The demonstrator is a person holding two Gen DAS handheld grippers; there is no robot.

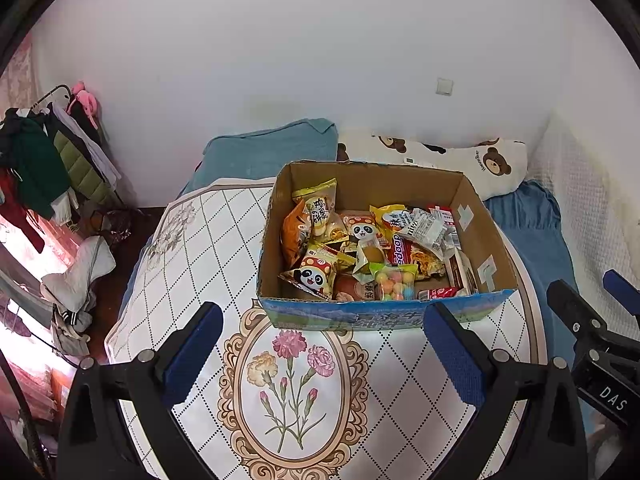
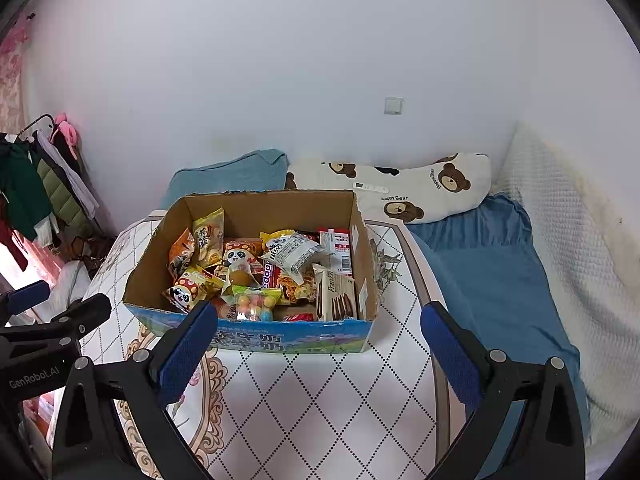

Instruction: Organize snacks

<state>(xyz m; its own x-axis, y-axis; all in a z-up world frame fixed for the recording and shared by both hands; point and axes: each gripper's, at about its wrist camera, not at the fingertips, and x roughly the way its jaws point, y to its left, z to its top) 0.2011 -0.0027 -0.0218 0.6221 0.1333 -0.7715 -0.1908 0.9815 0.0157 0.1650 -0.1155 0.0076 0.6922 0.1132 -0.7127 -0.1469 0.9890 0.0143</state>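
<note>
I am holding the left claw [image 1: 323, 354] and right claw [image 2: 318, 350] released and empty over the worktop [image 1: 192, 264], facing the cardboard box [image 1: 476, 236] keeping snacks [image 1: 362, 254] together.

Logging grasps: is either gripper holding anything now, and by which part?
Nothing is held: left gripper and right gripper are both open, short of the box.

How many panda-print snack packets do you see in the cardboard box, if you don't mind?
2. One panda packet lies at the box's front left corner; the other sits near the middle, toward the back. More may be buried under the pile.
</note>
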